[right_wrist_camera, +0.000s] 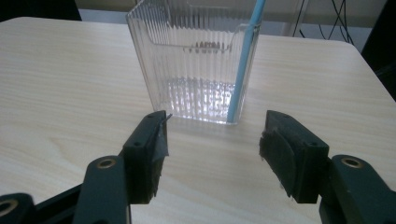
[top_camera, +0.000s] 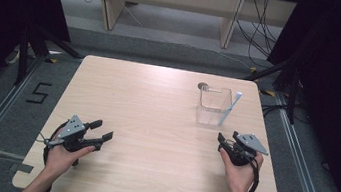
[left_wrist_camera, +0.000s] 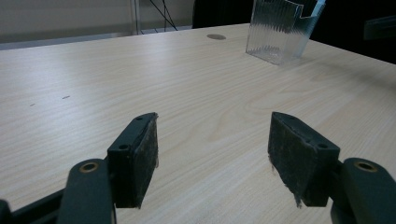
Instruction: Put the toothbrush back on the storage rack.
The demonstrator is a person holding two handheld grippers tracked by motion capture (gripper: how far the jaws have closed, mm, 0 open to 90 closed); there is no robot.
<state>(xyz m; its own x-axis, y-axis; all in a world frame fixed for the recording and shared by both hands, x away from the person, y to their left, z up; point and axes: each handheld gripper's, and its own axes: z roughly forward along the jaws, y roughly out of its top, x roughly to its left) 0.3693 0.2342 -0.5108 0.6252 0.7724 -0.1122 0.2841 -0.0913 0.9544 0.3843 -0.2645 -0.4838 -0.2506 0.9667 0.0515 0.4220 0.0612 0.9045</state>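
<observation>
A clear, ribbed plastic container [top_camera: 213,104] with an open top stands upright on the far right part of a pale wooden worktop [top_camera: 154,124]. A thin light-blue straw [top_camera: 229,109] leans inside it, resting against the container's right corner, its long axis tilted and its top end poking out above the rim toward the right.

The right gripper [top_camera: 226,143], held in the person's right hand [top_camera: 241,172], sits just on the near side of the container, and its jaws are spread wide with nothing between them. In the right gripper view the container [right_wrist_camera: 196,65] rises directly ahead of the jaws, close but not touching, with the straw [right_wrist_camera: 243,65] slightly right of centre.

The left gripper [top_camera: 102,132] rests at the near left of the worktop, well apart from the container. Its jaws also stand wide and empty. In the left gripper view the container [left_wrist_camera: 280,32] appears far off at the upper right.

The right gripper is clearly the nearer one for a reach to the straw or container.
</observation>
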